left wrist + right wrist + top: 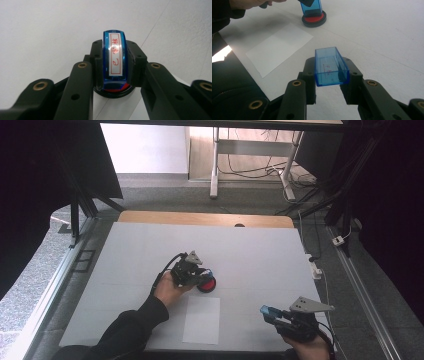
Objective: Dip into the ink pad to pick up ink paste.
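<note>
Where the white table point(130, 270) ends, grey floor point(165, 200) bears desk legs point(215, 165)

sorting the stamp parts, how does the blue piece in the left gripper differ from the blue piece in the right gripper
The stamp in the left gripper carries a white label with red characters; the cap in the right gripper is a hollow, open box. The stamp stands on the red ink pad; the cap is held above the table. Both are clear blue plastic, each clamped between jaws.

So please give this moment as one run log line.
left gripper: shut on stamp, pressed on red ink pad | right gripper: shut on blue cap, above table | paper: flat, untouched
</note>
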`<control>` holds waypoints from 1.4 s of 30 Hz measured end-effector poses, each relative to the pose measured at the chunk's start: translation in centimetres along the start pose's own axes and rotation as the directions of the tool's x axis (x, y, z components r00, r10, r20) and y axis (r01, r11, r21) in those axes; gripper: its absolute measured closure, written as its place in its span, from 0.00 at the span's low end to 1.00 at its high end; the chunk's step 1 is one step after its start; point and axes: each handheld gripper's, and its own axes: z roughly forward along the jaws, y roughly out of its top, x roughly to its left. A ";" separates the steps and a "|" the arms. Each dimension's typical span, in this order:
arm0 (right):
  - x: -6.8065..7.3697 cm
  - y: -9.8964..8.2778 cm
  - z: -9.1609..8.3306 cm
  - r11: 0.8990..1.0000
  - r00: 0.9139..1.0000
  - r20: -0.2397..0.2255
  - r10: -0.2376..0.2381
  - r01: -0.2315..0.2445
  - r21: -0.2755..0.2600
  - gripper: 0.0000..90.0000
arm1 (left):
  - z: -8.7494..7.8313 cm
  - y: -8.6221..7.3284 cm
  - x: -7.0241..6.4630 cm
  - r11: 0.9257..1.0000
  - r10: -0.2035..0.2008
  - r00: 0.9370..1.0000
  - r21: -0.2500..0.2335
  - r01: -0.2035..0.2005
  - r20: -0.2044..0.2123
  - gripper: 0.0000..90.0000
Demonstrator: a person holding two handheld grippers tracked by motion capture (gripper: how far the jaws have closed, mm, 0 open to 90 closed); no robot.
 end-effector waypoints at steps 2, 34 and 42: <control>0.0 0.0 0.0 1.000 1.000 0.000 -0.001 0.001 0.000 0.76 | 0.0 -0.1 -0.2 1.000 0.018 1.000 -0.005 -0.018 -0.010 0.79; 0.0 0.0 0.0 1.000 1.000 -0.002 -0.001 0.001 -0.005 0.76 | -0.5 0.3 -0.4 1.000 -0.005 0.999 -0.024 0.005 0.037 0.78; 0.0 0.0 0.0 1.000 1.000 -0.002 0.000 0.000 -0.004 0.76 | 0.0 0.0 -0.3 1.000 -0.010 0.999 -0.017 0.011 0.034 0.78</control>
